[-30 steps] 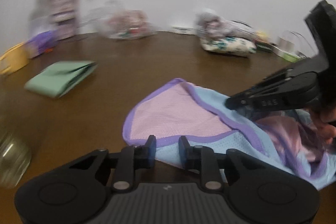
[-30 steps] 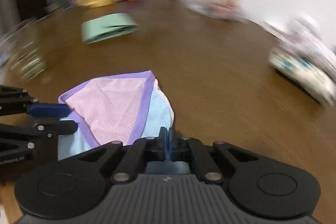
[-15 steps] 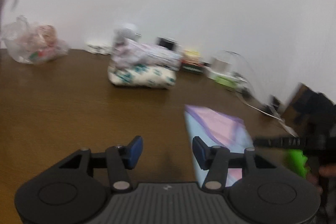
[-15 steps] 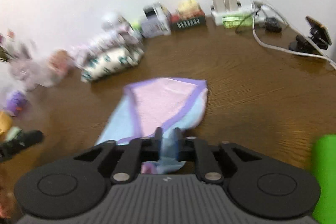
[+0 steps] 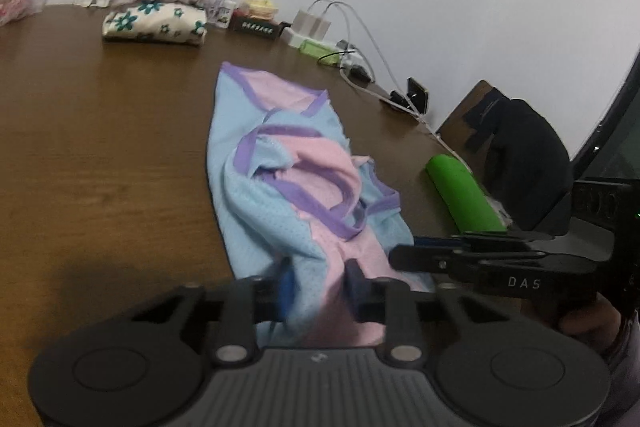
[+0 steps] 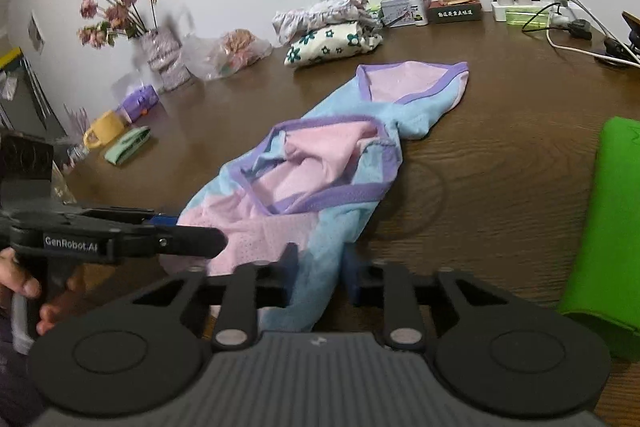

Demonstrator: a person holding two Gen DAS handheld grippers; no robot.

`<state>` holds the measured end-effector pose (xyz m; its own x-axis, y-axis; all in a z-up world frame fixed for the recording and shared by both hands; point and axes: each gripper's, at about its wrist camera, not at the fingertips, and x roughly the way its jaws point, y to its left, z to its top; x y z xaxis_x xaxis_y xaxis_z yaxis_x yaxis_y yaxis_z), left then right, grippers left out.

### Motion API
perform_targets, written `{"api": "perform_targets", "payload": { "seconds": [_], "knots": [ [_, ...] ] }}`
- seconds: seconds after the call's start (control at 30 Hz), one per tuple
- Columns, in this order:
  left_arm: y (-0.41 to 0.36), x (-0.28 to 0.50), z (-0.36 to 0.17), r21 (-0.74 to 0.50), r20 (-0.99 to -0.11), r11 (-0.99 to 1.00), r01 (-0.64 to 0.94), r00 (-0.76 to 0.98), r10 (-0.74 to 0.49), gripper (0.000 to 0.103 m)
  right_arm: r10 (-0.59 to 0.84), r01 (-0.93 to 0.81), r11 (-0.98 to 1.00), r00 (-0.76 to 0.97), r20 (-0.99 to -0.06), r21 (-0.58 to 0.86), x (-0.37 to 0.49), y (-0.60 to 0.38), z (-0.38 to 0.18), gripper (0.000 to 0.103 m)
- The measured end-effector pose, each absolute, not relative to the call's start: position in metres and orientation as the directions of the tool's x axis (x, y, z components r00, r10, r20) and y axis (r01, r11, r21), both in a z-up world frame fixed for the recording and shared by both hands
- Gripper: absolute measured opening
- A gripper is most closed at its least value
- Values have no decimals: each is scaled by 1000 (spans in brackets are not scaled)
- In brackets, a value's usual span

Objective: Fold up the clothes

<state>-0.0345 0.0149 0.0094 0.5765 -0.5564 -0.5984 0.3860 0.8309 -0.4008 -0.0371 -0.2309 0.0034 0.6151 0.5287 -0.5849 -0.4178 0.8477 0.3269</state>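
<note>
A crumpled mesh garment [image 5: 280, 187] in light blue and pink with purple trim lies lengthwise on the brown table [image 5: 100, 147]. My left gripper [image 5: 318, 279] has the garment's near end bunched between its jaws, which are closing on the cloth. In the right wrist view the same garment [image 6: 320, 163] runs away from me, and my right gripper [image 6: 320, 263] is closing on a blue fold at the near edge. Each gripper shows in the other's view: the right gripper [image 5: 404, 251] beside the cloth, the left gripper [image 6: 216, 239] over its pink corner.
Folded floral clothes [image 6: 332, 43] sit at the back by small boxes and a power strip with cables [image 6: 520, 7]. A bright green cloth [image 6: 600, 211] lies to the right. A flower vase [image 6: 160, 55], a yellow cup [image 6: 102, 129] and a mint folded cloth [image 6: 128, 145] stand far left.
Both grippers swung across the table toward the right end. The left jaws opened wide, then narrowed around the garment's near end. The garment went from spread flat to crumpled lengthwise.
</note>
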Motion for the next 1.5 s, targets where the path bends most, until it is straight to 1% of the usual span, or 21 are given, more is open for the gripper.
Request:
{"api": "perform_targets", "payload": {
  "seconds": [0.03,0.13,0.23,0.3,0.33,0.37,0.4,0.43,0.47,0.67,0.73,0.77,0.8,0.87,0.93,0.97,1.07,1.17,1.2,1.27,1.5],
  "knots": [
    [13,-38,9,-395,-597,835,382,584,-550,23,527,-430,848,612,-590,311,-40,-230,5,14],
    [15,-48,5,-428,-590,823,374,574,-568,23,509,-465,850,601,-616,250,-48,-227,11,9],
    [16,-76,5,-487,-579,791,371,541,-610,22,482,-481,854,591,-647,197,-71,-232,17,7],
    [14,-92,6,-481,-569,783,395,539,-621,24,474,-498,850,582,-661,171,-89,-236,22,7],
    [14,-99,7,-475,-561,782,403,545,-623,26,476,-510,844,574,-666,164,-98,-238,25,8],
    [14,-105,8,-470,-553,781,410,553,-623,34,481,-518,840,575,-662,161,-105,-241,29,11],
    [20,-106,8,-474,-543,784,400,568,-618,47,485,-525,837,576,-658,158,-112,-244,32,14],
    [26,-105,8,-482,-538,791,376,586,-606,52,490,-532,833,578,-653,155,-119,-247,35,23],
    [31,-104,9,-490,-533,798,352,603,-594,55,489,-527,836,590,-642,153,-121,-250,37,34],
    [30,-92,7,-490,-539,800,346,601,-590,55,493,-479,856,641,-589,196,-109,-254,36,35],
    [24,-89,7,-478,-545,801,359,594,-592,52,498,-480,853,632,-594,204,-102,-249,31,34],
    [22,-87,6,-472,-548,802,366,591,-592,46,500,-484,851,625,-600,205,-98,-246,28,32],
    [19,-85,6,-467,-550,802,373,588,-594,30,502,-487,849,617,-606,206,-95,-242,26,28],
    [17,-84,6,-461,-546,796,393,581,-603,13,500,-491,848,613,-611,202,-90,-237,22,7],
    [19,-83,6,-464,-541,797,387,589,-601,13,499,-491,849,622,-604,196,-89,-234,23,6],
    [20,-80,5,-464,-546,800,379,589,-596,14,505,-491,847,625,-595,203,-89,-234,24,6],
    [23,-83,5,-454,-555,812,368,596,-581,34,496,-481,852,618,-610,206,-83,-233,20,9],
    [28,-92,12,-444,-533,805,394,606,-591,44,478,-478,859,620,-622,184,-87,-234,17,14],
    [29,-96,15,-441,-522,800,406,610,-597,46,486,-488,855,629,-607,179,-91,-238,20,18],
    [33,-103,20,-435,-499,791,430,617,-609,49,501,-508,845,647,-575,166,-100,-244,27,32],
    [23,-133,18,-354,-499,774,526,593,-632,57,554,-602,792,644,-528,98,-129,-251,34,36]
  ]
}}
